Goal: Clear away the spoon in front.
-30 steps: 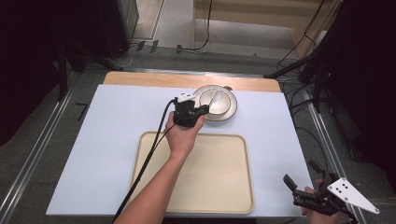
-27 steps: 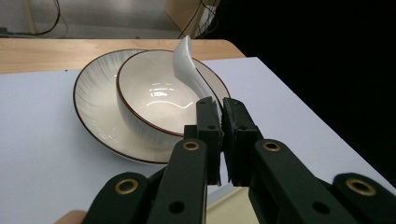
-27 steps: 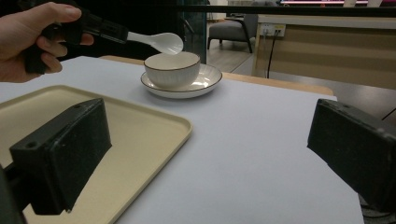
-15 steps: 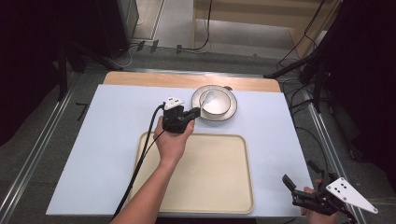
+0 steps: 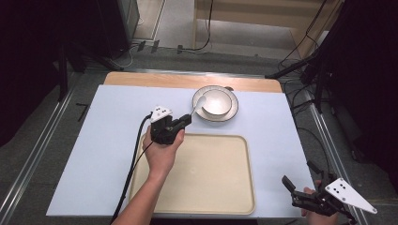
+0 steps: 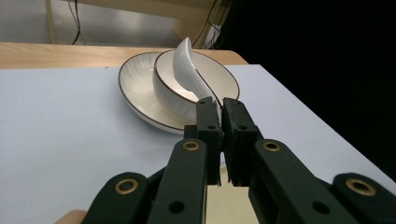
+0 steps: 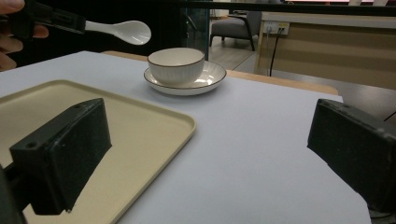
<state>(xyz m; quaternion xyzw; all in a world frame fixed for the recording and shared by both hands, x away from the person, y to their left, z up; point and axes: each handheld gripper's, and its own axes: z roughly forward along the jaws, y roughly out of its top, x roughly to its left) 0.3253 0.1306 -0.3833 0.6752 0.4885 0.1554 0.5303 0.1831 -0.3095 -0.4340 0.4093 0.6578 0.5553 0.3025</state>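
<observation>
High view has the left gripper (image 5: 184,122) over the pale blue table cover (image 5: 94,140), just past the far left corner of the cream tray (image 5: 234,187), its jaws clenched on the handle of a white spoon (image 5: 199,104). From the tray's middle the gripper sits at about eleven o'clock. The spoon's scoop reaches up toward one o'clock from the jaws and hangs over the near left edge of the bowl (image 5: 217,102), which stands on a saucer (image 5: 233,112) near the table's far edge. Left gripper view looks along the two black jaws pressed tight together, the spoon (image 6: 187,65) rising from between them with its scoop in front of the bowl (image 6: 201,88). Right gripper view shows the spoon (image 7: 123,31) held level in the air, clear above the table and to the left of the bowl (image 7: 176,65). Down at five o'clock from the tray, off the table's near right corner, the right gripper (image 5: 300,197) rests with jaws spread wide, nothing between them.
</observation>
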